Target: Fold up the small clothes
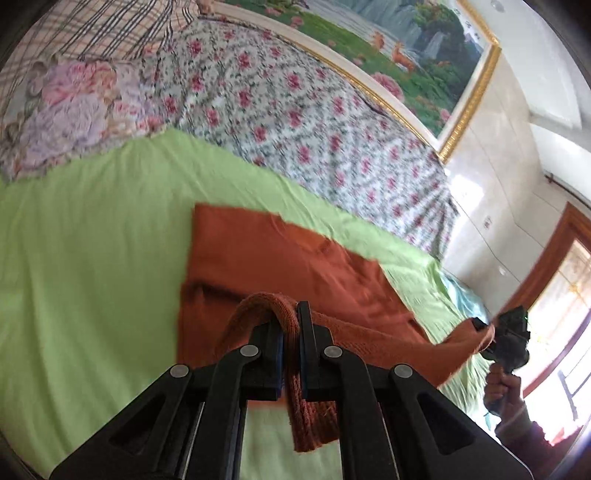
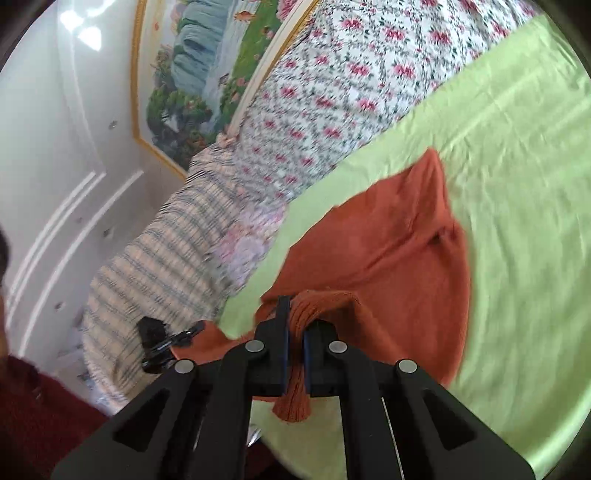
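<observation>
A rust-orange knitted sweater (image 1: 280,258) lies on a light green sheet (image 1: 92,240). My left gripper (image 1: 291,332) is shut on the sweater's ribbed hem, which bunches over the fingers and hangs below them. The near edge is lifted off the sheet and stretches right to my right gripper (image 1: 484,326), held by a hand. In the right wrist view my right gripper (image 2: 295,325) is shut on the other corner of the ribbed hem of the sweater (image 2: 388,251). My left gripper (image 2: 192,330) shows at lower left, holding the same lifted edge.
A floral quilt (image 1: 295,110) and a plaid blanket (image 1: 92,33) lie beyond the green sheet (image 2: 517,184). A gold-framed landscape painting (image 1: 424,55) hangs on the wall. A wooden door frame (image 1: 561,258) stands at the right. A dark red sleeve (image 2: 33,406) sits at lower left.
</observation>
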Motion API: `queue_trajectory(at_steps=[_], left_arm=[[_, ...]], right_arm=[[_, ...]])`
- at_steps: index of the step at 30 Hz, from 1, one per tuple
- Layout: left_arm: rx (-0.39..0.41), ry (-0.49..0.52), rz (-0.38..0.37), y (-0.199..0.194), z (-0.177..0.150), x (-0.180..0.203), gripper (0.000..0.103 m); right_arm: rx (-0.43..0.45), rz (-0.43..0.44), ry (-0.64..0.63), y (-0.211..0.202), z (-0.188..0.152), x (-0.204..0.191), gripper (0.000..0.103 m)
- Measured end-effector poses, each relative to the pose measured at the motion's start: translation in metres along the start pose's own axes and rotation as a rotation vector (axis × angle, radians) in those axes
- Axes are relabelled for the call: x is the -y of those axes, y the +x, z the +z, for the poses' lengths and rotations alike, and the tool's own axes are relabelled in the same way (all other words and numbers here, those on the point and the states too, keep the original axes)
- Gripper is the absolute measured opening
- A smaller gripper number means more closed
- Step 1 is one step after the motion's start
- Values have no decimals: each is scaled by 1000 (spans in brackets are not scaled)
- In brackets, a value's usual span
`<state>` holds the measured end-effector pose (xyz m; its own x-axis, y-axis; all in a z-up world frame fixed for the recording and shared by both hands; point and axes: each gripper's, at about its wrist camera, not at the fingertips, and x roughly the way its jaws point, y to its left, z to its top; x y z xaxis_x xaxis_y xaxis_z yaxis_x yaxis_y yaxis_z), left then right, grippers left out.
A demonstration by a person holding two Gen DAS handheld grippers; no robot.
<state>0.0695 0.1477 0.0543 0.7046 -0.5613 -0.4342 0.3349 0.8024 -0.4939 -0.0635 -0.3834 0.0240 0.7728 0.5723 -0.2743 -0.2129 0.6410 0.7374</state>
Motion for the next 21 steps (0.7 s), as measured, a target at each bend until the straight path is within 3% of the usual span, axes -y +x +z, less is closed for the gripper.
queue_trajectory(at_steps=[4, 11, 21], left_arm=[[11, -25, 34, 43, 37, -14, 4], [-18, -45, 77, 110, 81, -30, 4], [-133, -92, 167, 196, 99, -71, 5]], right_arm=[[32, -57, -5, 28, 43, 12, 7], [4, -147, -12, 76, 105, 39, 7], [-64, -262, 54, 138, 139, 101, 7]])
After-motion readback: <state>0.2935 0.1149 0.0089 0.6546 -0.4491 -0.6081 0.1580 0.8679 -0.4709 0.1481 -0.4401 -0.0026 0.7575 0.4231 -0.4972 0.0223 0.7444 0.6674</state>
